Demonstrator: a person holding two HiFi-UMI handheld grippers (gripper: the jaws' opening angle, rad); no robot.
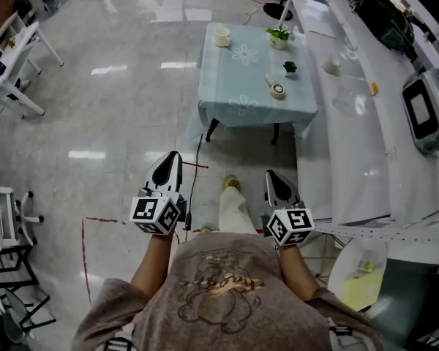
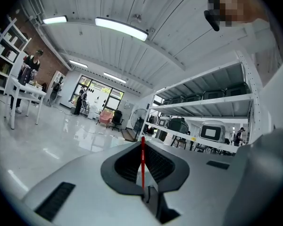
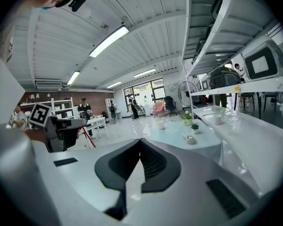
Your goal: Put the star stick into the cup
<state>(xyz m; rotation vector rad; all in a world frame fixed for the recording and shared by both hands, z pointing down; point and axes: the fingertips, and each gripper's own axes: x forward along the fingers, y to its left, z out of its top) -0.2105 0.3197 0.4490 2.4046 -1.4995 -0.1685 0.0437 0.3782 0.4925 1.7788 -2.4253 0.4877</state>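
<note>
A thin red stick (image 2: pixel 142 161) stands upright between the jaws of my left gripper (image 2: pixel 142 142), which is shut on it. No star end shows. In the head view the stick (image 1: pixel 195 166) pokes out to the right of the left gripper (image 1: pixel 172 156). My right gripper (image 1: pixel 271 175) is held level beside it, shut with nothing in its jaws (image 3: pixel 141 141). A cream cup (image 1: pixel 222 36) stands at the far left corner of the small table with a light blue cloth (image 1: pixel 252 108), well ahead of both grippers. The cup (image 3: pixel 160 124) also shows in the right gripper view.
On the table are a potted plant (image 1: pixel 279 36), a small cactus (image 1: pixel 290 67) and a small round dish (image 1: pixel 277 89). A long white bench (image 1: pixel 351 130) with shelves runs along the right. White desks (image 1: pixel 14 79) stand at the left. Red tape lines (image 1: pixel 83 247) mark the glossy floor.
</note>
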